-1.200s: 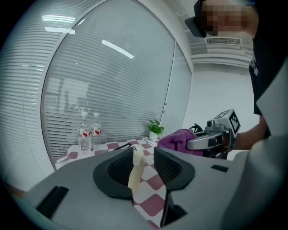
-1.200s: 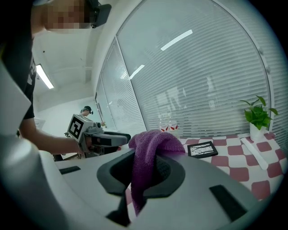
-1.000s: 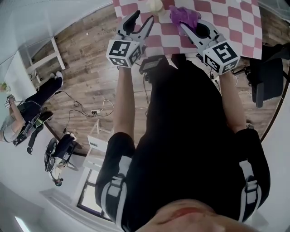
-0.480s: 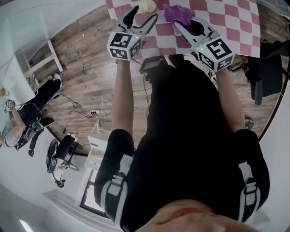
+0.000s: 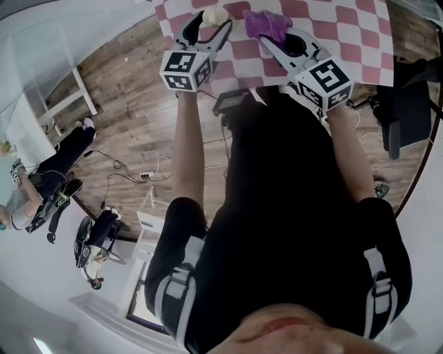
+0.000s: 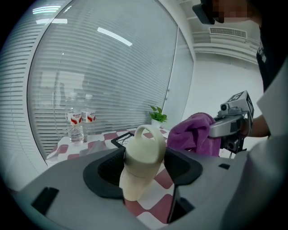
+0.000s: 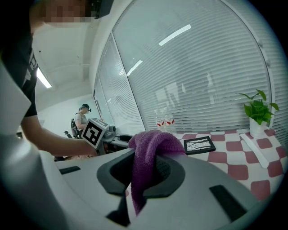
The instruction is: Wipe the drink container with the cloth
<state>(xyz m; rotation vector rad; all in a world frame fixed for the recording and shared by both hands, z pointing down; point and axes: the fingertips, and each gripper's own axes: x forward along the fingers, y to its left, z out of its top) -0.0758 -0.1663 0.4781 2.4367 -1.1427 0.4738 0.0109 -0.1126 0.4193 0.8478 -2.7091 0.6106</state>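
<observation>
A cream drink container (image 5: 215,14) with a loop handle stands upright on the red-and-white checked table (image 5: 346,28). My left gripper (image 5: 212,22) is at the table's near edge. In the left gripper view the container (image 6: 141,157) stands between that gripper's jaws, which have just been opening; I see no pad pressing on it. My right gripper (image 5: 271,40) is beside it on the right, shut on a purple cloth (image 5: 265,22). The cloth (image 7: 150,148) bunches above the jaws and hangs down between them.
Two water bottles (image 6: 76,119) stand at the table's far side by the blinds. A black tray (image 7: 199,144) and a potted plant (image 7: 257,112) are also on the table. A person (image 5: 28,187) sits at the left. A dark chair (image 5: 405,117) stands at the right.
My left gripper has moved forward over the table edge so that the container now stands between its jaws, which look wider apart. The right gripper keeps the cloth.
</observation>
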